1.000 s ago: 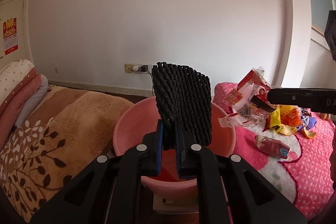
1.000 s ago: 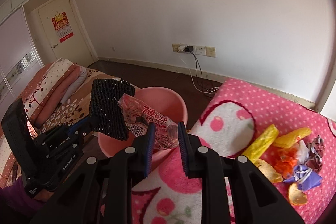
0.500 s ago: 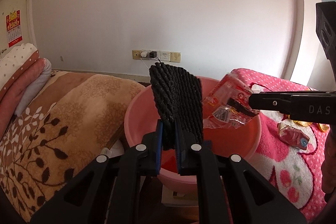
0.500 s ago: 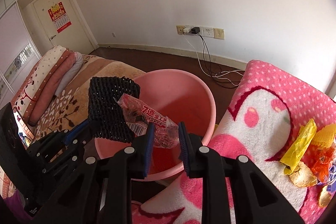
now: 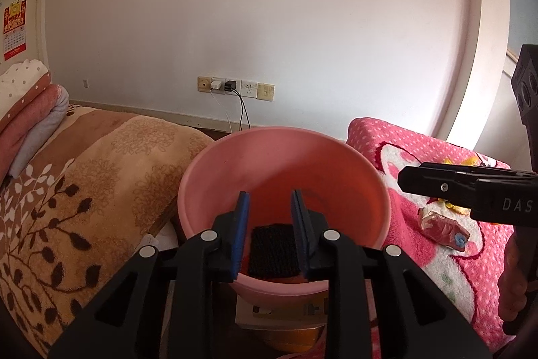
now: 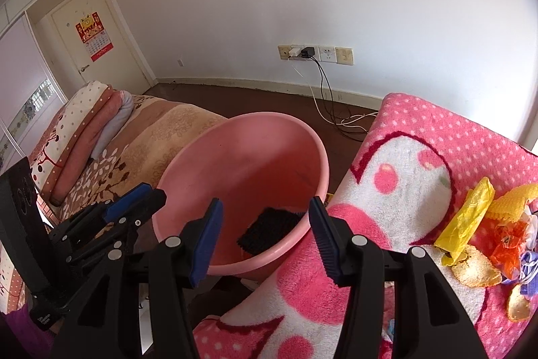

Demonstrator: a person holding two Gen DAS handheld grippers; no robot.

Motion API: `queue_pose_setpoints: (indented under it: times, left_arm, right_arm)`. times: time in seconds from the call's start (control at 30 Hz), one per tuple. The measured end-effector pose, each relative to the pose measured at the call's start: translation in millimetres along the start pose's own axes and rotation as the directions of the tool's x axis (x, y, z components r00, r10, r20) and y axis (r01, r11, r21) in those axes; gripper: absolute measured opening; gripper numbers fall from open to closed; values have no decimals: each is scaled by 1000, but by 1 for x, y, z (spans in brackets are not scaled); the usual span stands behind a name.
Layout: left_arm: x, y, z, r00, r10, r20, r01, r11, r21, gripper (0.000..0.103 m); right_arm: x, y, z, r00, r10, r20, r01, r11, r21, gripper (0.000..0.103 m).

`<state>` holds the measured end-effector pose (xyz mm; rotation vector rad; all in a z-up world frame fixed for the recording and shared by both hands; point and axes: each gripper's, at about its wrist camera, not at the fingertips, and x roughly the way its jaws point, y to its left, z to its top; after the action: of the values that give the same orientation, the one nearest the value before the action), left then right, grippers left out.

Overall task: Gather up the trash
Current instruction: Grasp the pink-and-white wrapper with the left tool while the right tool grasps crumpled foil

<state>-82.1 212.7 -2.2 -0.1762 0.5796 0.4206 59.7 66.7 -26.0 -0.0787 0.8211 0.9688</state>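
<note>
Black mesh (image 5: pixel 274 249) lies in basin (image 5: pixel 215 177); both jaws opening, empty

A: What sort of place?
B: Home bedroom. Fluffy pink polka-dot blanket (image 6: pixel 437 137) at 3 o'clock, folded quilts (image 6: pixel 84 130) on brown leaf-print bedspread (image 5: pixel 84 190) at 9.
A: Anything else?
B: Cream door w/ red wall calendar (image 6: pixel 94 36) at 10, wall sockets (image 6: pixel 316 53) at 12.

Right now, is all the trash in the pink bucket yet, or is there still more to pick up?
Not yet. Done: the black mesh piece lies inside the pink basin. In hand: nothing; the left gripper and right gripper are opening above the basin with nothing between their fingers. Left: the yellow wrapper, peels and the other scraps on the pink blanket, plus a red wrapper.
</note>
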Motion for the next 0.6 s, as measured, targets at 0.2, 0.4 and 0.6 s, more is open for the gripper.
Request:
queue_pose_setpoints:
  times: [0.2,0.4,0.6]
  left_arm:
    - [-13,-25,7,998,-61,24,60,997,45,25]
    - [-17,-60,8,987,-162,-18,163,982,96,25]
    - [-9,-104,-2,949,-288,-125,303,945,125,26]
  right_arm:
    - [-33,-23,-14,998,-49,45,48,999,23,52]
    - [-66,-69,-37,988,-148,52,141,982,122,52]
    - [-99,-109,-65,964,-256,68,239,952,192,52]
